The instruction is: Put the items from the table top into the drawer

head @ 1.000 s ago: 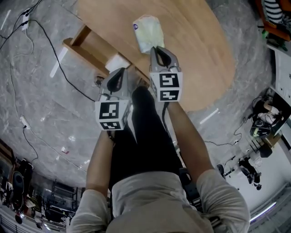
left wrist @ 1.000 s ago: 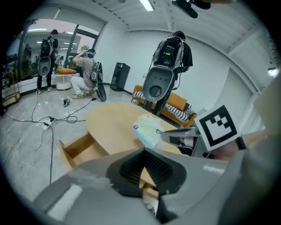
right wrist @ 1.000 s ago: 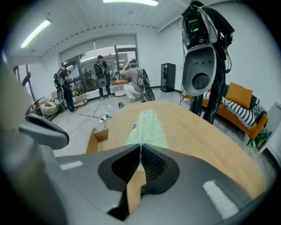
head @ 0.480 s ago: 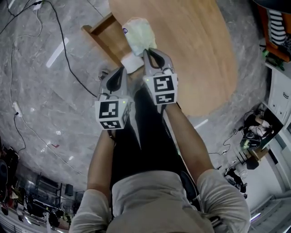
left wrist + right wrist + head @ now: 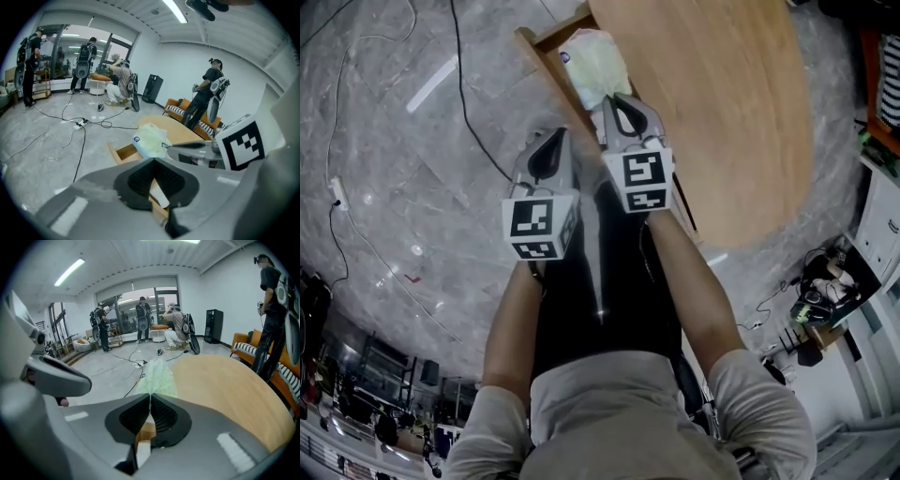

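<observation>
A pale green plastic packet (image 5: 594, 66) hangs from my right gripper (image 5: 615, 97), whose jaws are shut on its near edge. It hangs over the open wooden drawer (image 5: 546, 58) at the edge of the oval wooden table (image 5: 722, 112). In the right gripper view the packet (image 5: 157, 377) runs out ahead of the closed pads. My left gripper (image 5: 552, 138) is just left of it, shut and holding nothing. Its own view shows the packet (image 5: 151, 142) above the drawer (image 5: 123, 152), with the right gripper (image 5: 174, 146) beside it.
Black cables (image 5: 464, 84) and a power strip (image 5: 337, 192) lie on the grey marble floor left of the table. My legs in black trousers (image 5: 609, 281) are below the grippers. Several people (image 5: 140, 319) and an orange sofa (image 5: 243, 350) are farther back in the room.
Both grippers moved together, carrying the packet off the table top to above the open drawer. The table edge and drawer now sit higher and more to the right in the head view.
</observation>
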{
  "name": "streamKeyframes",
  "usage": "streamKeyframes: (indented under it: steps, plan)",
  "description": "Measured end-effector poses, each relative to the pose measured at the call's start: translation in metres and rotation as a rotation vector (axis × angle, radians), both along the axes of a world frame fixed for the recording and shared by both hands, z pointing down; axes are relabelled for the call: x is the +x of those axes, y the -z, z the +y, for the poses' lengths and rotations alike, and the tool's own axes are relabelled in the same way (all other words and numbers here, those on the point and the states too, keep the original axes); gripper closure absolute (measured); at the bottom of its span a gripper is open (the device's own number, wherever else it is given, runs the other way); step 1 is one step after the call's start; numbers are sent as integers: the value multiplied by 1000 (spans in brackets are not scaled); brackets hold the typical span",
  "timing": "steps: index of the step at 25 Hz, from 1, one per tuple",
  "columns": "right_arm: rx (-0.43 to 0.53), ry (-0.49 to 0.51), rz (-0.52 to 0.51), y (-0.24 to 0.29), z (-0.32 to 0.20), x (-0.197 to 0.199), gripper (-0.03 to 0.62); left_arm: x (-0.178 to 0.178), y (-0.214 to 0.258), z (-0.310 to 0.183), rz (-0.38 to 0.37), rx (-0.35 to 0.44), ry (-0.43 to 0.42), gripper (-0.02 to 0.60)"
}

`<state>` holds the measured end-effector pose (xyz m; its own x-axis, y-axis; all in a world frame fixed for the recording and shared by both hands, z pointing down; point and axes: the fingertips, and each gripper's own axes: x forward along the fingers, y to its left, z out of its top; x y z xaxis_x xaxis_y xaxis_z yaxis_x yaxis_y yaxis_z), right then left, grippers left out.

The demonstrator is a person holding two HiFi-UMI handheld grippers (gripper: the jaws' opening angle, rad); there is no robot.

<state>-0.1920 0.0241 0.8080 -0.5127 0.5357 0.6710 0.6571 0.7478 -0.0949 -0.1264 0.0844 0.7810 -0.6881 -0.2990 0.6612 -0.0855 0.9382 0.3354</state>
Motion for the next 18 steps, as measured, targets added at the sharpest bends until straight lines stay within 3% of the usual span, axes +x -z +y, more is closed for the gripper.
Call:
streamKeyframes:
  steps: [8, 18]
  plan:
    - [52, 71, 7, -24, 18, 5, 582, -1, -27, 13, 21, 1, 4, 561]
    - [83, 86, 65, -74, 28, -7, 582, -6, -78, 29, 91, 29, 41, 561]
